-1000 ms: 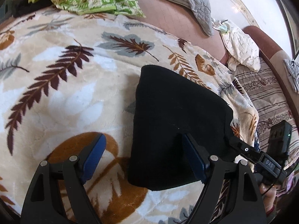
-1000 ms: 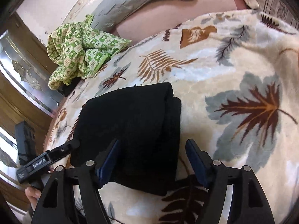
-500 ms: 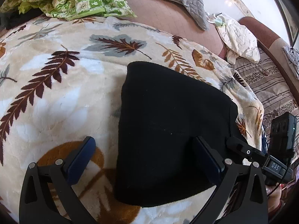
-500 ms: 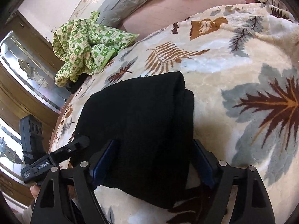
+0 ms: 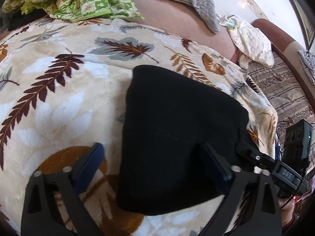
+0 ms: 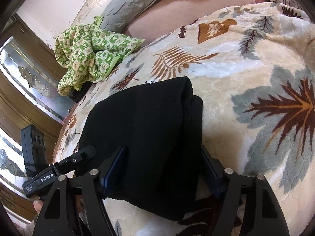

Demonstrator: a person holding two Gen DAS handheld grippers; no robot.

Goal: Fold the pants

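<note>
The black pants [image 5: 177,133] lie folded into a compact stack on the leaf-patterned blanket [image 5: 59,90]. My left gripper [image 5: 153,161] is open and empty, its right finger over the stack's near part and its left finger over the blanket. In the right wrist view the pants [image 6: 145,137] show layered folds with a ribbed edge at the far right. My right gripper [image 6: 165,169] is open, its fingers straddling the near end of the stack. The other gripper's body shows at the edge of each view [image 5: 283,169] [image 6: 49,175].
A green checked cloth [image 5: 74,2] [image 6: 90,53] lies bunched at the blanket's far edge. A grey quilted pillow [image 5: 177,0] and a cream cloth [image 5: 252,41] lie on the sofa beyond. A wooden glass-fronted cabinet [image 6: 23,90] stands at left.
Both grippers have come closer over the folded pants and stayed open. The pants have not visibly changed shape.
</note>
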